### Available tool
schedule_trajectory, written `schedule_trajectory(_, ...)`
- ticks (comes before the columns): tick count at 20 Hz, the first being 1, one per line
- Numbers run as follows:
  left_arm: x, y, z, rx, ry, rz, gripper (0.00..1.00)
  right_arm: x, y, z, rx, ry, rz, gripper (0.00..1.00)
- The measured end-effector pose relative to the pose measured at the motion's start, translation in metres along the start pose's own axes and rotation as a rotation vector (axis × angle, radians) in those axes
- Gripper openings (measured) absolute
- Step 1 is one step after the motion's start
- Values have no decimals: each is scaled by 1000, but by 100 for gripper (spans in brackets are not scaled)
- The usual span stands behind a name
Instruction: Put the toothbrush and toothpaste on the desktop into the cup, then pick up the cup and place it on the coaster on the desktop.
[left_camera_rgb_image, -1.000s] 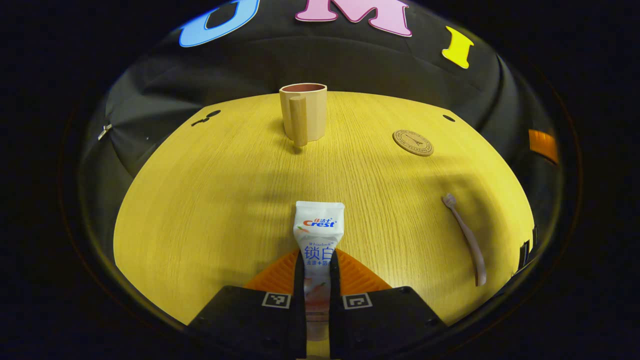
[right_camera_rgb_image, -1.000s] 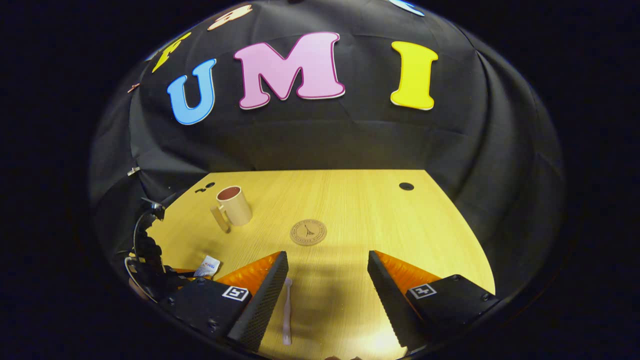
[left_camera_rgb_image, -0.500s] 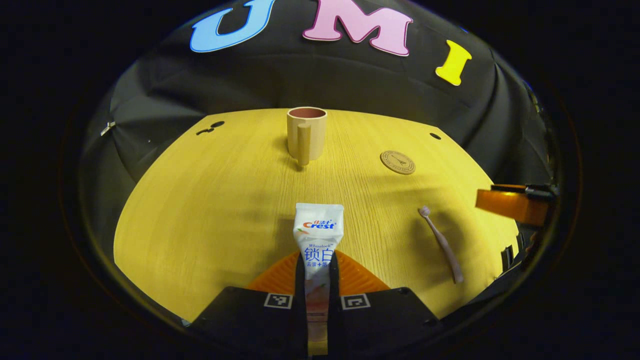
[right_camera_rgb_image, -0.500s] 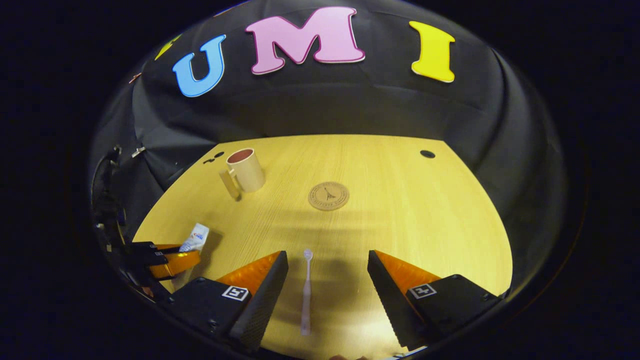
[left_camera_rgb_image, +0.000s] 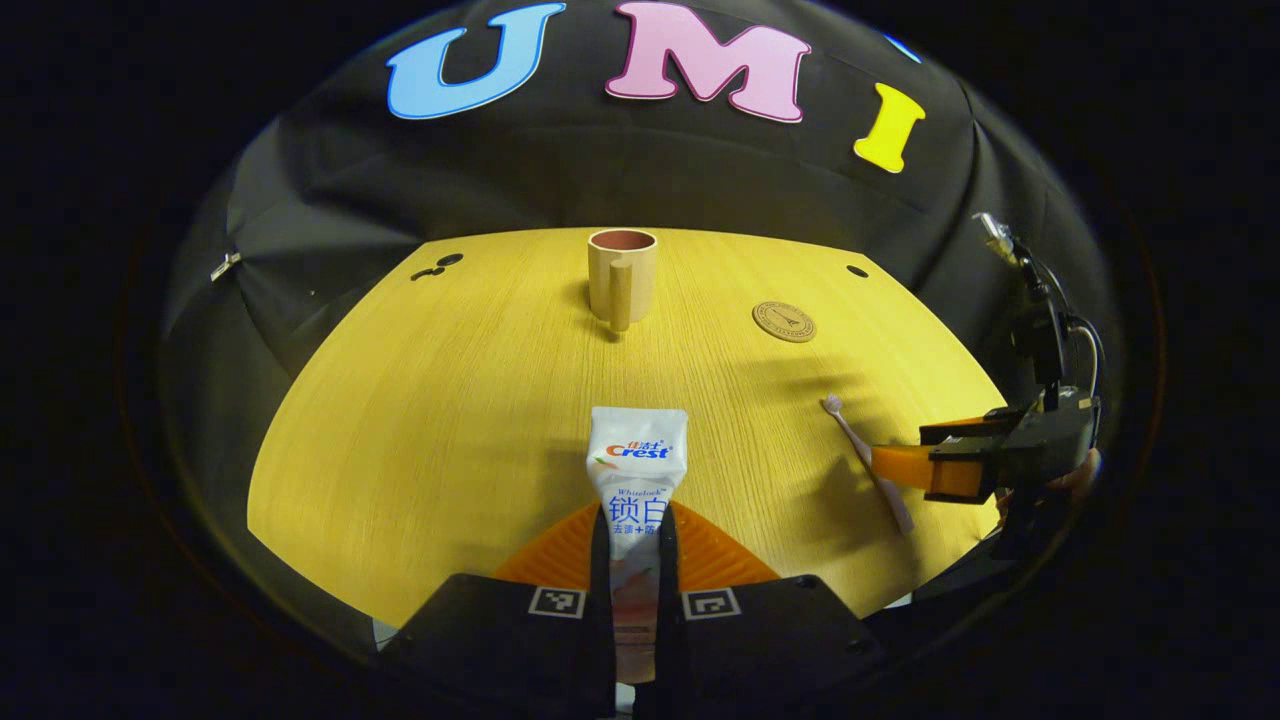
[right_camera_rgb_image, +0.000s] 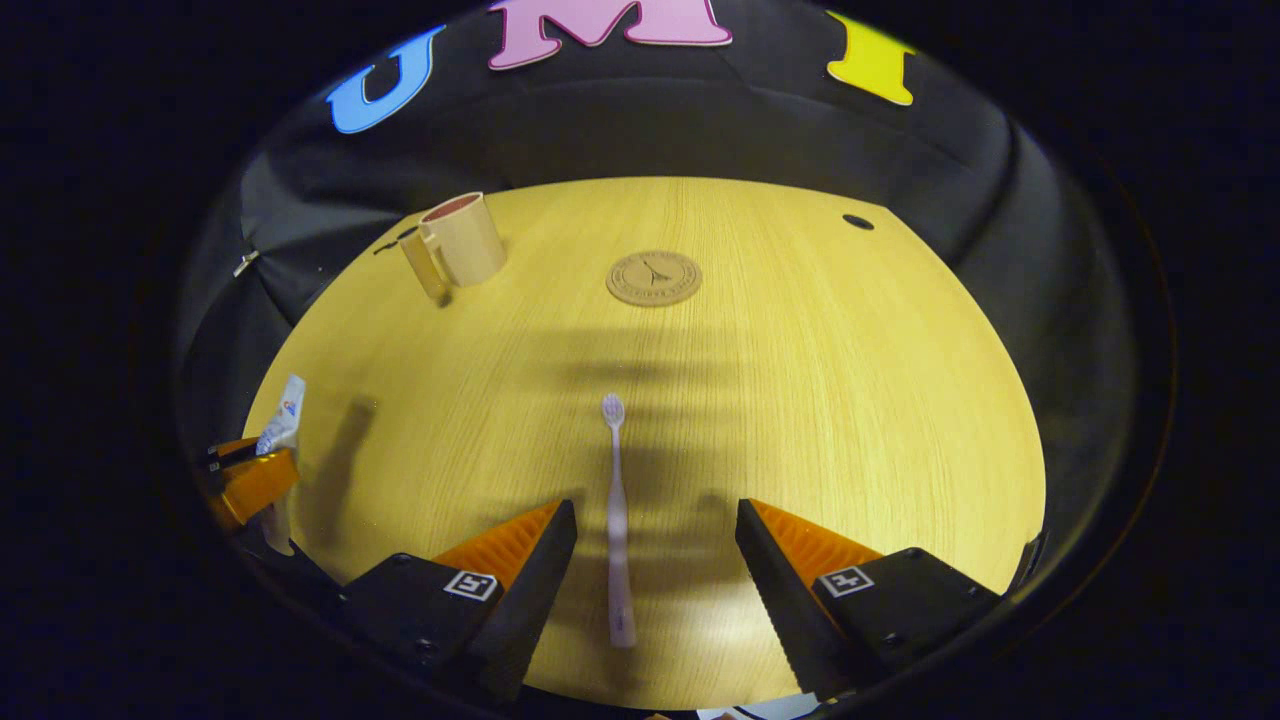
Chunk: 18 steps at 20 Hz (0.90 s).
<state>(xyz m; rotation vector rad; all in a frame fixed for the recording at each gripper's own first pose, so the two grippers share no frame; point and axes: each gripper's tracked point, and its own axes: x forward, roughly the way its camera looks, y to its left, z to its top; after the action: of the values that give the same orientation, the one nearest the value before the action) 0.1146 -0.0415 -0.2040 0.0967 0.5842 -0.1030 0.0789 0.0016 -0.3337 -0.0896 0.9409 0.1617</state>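
My left gripper (left_camera_rgb_image: 635, 545) is shut on a white toothpaste tube (left_camera_rgb_image: 637, 470), held above the yellow wooden desktop (left_camera_rgb_image: 450, 400). That gripper (right_camera_rgb_image: 250, 480) with the tube (right_camera_rgb_image: 283, 418) also shows at the left of the right gripper view. A beige cup (left_camera_rgb_image: 621, 275) with its handle toward me stands at the back. The round brown coaster (left_camera_rgb_image: 784, 322) lies to its right. My right gripper (right_camera_rgb_image: 655, 570) is open, low over the desk, its fingers on either side of a pale pink toothbrush (right_camera_rgb_image: 617, 520) lying flat. The cup (right_camera_rgb_image: 455, 245) and coaster (right_camera_rgb_image: 653, 278) lie farther off.
The right gripper (left_camera_rgb_image: 960, 465) and the hand holding it are at the right edge of the left gripper view, beside the toothbrush (left_camera_rgb_image: 865, 460). Small dark holes (left_camera_rgb_image: 857, 271) mark the desk's far corners. Black cloth surrounds the desk.
My left gripper has lifted and drawn back with the tube. My right gripper has come down and forward, so the toothbrush handle now lies between its open fingers.
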Motion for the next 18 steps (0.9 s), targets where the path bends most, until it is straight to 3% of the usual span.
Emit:
schedule_trajectory(6, -6, 2, 0, 26, 2, -15, 21, 6, -1, -16, -3, 47, -26, 100)
schedule_trajectory(8, -8, 1, 3, 23, -8, -20, 21, 7, 2, -16, -4, 51, -26, 90)
schedule_trajectory(9, -9, 1, 3, 21, -9, -22, 21, 8, 3, -14, -4, 48, -24, 81)
schedule_trajectory(10, -10, 1, 3, 19, -10, -23, 21, 9, 6, -15, -6, 56, -23, 58)
schedule_trajectory(11, -11, 1, 1, 19, -8, -24, 21, 8, 9, -13, -12, 54, -18, 55)
schedule_trajectory(13, -13, 1, -4, 20, -1, -23, 16, 11, 14, -11, -24, 54, -10, 16)
schedule_trajectory(14, -13, 1, -7, 21, 3, -23, 21, 11, 15, -11, -33, 54, -11, 20)
schedule_trajectory(15, -14, 1, -11, 21, 9, -22, 21, 10, 16, -11, -49, 50, 7, 11)
schedule_trajectory(18, -17, 0, -18, 5, 19, -21, 21, 8, 26, -16, -89, 86, 100, 6)
